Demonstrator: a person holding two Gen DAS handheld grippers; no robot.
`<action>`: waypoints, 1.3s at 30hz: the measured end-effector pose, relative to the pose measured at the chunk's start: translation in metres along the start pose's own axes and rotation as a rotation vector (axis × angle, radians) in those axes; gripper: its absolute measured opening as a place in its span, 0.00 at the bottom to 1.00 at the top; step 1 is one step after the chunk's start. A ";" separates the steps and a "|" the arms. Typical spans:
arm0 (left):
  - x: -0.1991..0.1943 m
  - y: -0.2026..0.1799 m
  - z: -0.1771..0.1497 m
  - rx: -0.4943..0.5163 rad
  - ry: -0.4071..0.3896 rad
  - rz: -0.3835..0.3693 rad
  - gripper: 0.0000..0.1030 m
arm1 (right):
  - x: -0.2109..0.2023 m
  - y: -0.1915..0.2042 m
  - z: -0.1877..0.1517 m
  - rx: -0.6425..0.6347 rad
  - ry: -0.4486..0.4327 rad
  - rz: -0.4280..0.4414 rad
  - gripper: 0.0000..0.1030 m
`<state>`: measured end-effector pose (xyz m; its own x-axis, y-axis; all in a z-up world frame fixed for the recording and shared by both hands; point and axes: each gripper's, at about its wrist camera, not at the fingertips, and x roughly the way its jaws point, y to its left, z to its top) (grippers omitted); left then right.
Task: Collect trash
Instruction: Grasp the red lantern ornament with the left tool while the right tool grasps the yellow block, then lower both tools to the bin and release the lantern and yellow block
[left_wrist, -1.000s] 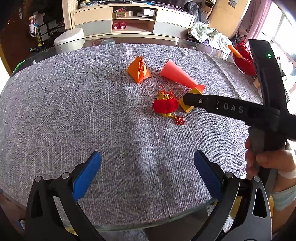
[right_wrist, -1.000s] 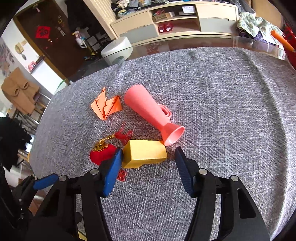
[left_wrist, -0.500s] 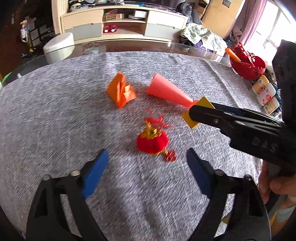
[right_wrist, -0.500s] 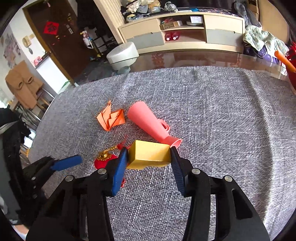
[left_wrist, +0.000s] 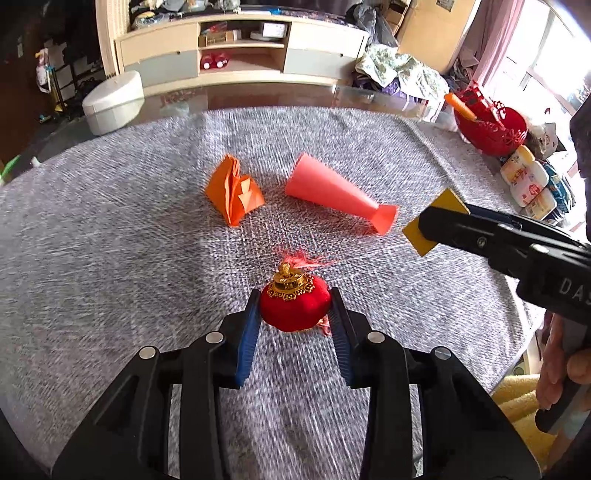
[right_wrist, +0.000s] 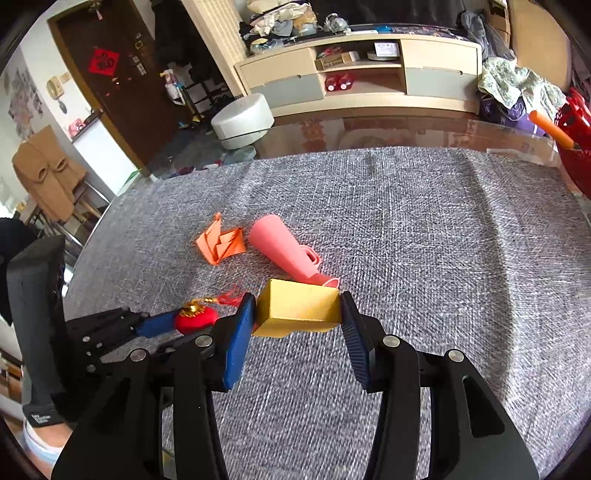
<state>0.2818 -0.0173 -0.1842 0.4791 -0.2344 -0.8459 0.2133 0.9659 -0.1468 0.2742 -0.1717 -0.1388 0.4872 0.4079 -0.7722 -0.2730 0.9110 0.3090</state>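
While closing, left gripper brackets the red lantern ornament — pads at both flanks, apparently touching, squeeze not finished. Sits on the grey tablecloth, gold cap tipped away from the camera, red tassel trailing beyond it toward the cone. Squat and round, so no real long axis; jaw line runs across its width, fine as is. Centred between the fingers, no sideways offset visible.

Right gripper clamped on the yellow box, pads pressing its short ends, long side spanning the gap. Looks lifted clear of the cloth in the left view — judged, not certain.

Further out: pink paper cone lying on its side, narrow flared end pointing right toward the held box, wide end to the left. Just left of it, orange folded paper. Both loose, apart from either gripper.

Next call, as a guess: finish the squeeze, lift straight up so the tassel doesn't drag. Cone nearer the right gripper, orange paper nearer the left.

Red basket at far table edge, no bin visible.
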 end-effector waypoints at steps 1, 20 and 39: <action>-0.009 -0.002 -0.002 0.005 -0.014 0.006 0.33 | -0.003 0.000 -0.001 -0.001 -0.003 -0.003 0.46; -0.120 -0.034 -0.085 0.015 -0.103 -0.014 0.33 | -0.096 0.030 -0.073 -0.030 -0.058 -0.017 0.46; -0.113 -0.054 -0.194 0.005 -0.003 -0.021 0.33 | -0.090 0.034 -0.191 -0.018 0.048 -0.061 0.46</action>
<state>0.0508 -0.0214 -0.1802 0.4767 -0.2545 -0.8414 0.2276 0.9603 -0.1615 0.0623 -0.1886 -0.1645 0.4634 0.3482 -0.8149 -0.2591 0.9326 0.2512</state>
